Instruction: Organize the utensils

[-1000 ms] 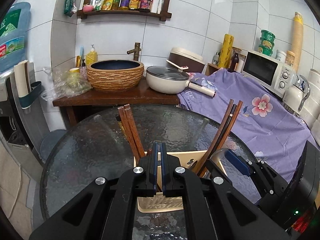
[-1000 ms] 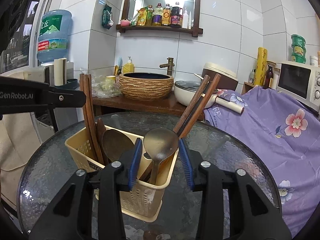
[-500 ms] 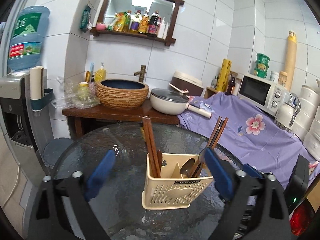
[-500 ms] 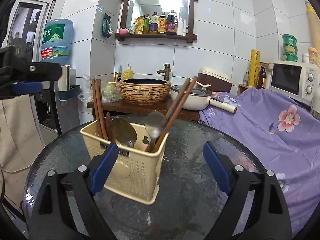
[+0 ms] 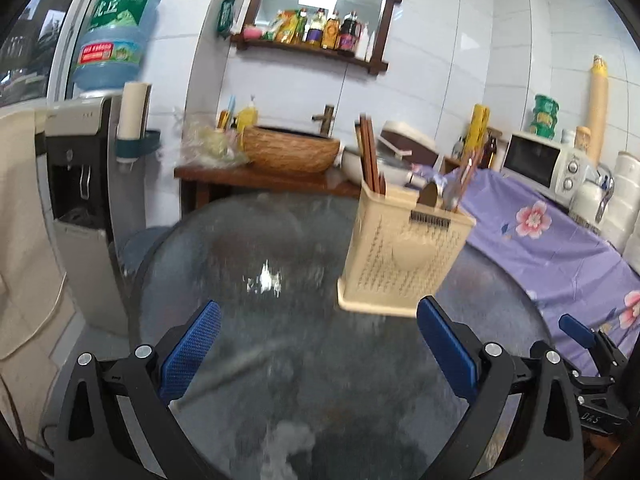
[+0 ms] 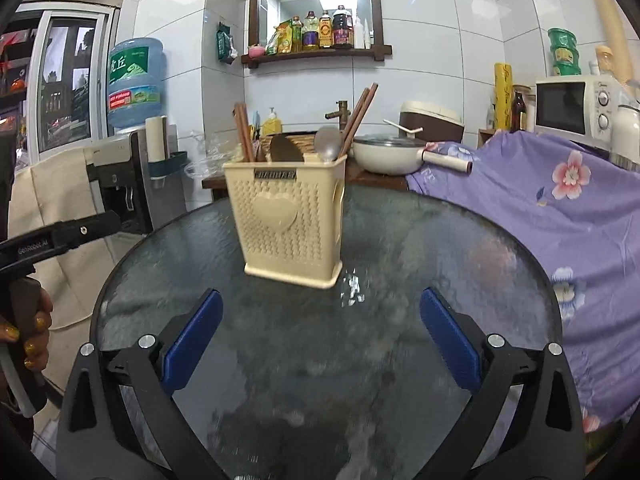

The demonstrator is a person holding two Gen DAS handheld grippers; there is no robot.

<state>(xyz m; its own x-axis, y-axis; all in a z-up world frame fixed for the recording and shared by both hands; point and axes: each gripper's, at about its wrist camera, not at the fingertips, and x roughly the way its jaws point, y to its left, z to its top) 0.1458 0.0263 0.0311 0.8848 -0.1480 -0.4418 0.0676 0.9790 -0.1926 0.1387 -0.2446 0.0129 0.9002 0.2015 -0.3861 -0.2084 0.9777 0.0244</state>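
Note:
A cream perforated utensil holder stands upright on the round glass table; it also shows in the left wrist view. It holds two pairs of brown chopsticks, a dark spoon and a metal spoon. My right gripper is open and empty, well back from the holder. My left gripper is open and empty, back and to the left of the holder. The left gripper's body shows at the right wrist view's left edge.
A purple floral cloth covers the counter on the right, with a microwave on it. Behind the table stand a wooden shelf with a woven basin and a white pan. A water dispenser stands at the left.
Both grippers opened wide and pulled back from the holder. The left one, shut over the holder a second ago, now sits low and to its left. The utensils stay in the holder.

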